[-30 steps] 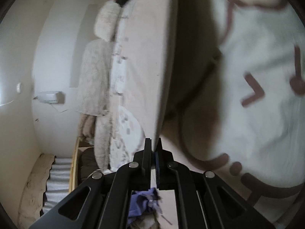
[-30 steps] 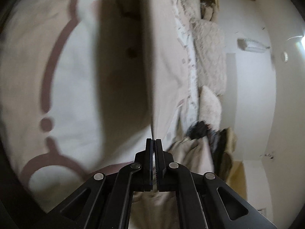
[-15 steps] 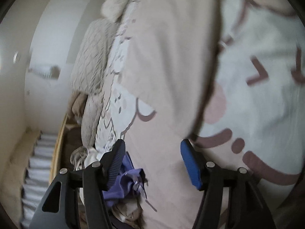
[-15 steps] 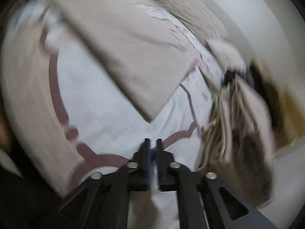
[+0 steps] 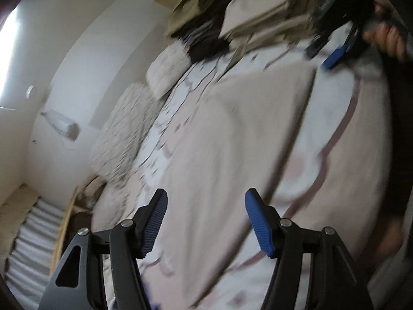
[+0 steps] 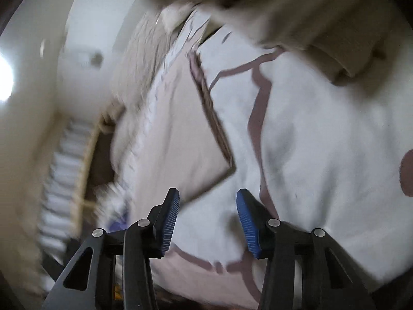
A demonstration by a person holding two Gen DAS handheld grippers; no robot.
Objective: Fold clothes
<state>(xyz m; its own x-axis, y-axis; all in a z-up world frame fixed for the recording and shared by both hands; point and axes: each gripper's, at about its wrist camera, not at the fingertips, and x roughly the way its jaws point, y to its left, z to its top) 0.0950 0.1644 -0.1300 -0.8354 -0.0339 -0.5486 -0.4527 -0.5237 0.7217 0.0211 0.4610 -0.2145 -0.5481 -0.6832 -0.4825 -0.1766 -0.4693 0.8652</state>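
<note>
A folded beige garment [image 5: 232, 142] lies flat on the bed cover [image 5: 361, 118], free of both grippers. My left gripper [image 5: 206, 206] hovers over its near end, open and empty. In the right wrist view the same garment [image 6: 175, 155] shows its dark folded edge and a corner just ahead of my right gripper [image 6: 209, 199]. That gripper's jaws are opening, with nothing between the blue pads. The right gripper [image 5: 325, 51] also appears far up in the left wrist view, held by a hand [image 5: 387, 38].
A stack of folded beige and dark clothes [image 5: 263, 13] sits at the far end of the bed, also seen as a beige pile [image 6: 309, 13]. Knitted pillows [image 5: 124, 134] line the wall side. A slatted wooden bed edge [image 6: 82, 160] runs on the left.
Both grippers were shut on the beige cloth's edge. They have opened and let it go. It now lies flat on the bed, both hands have drawn away, and the right view has rolled over.
</note>
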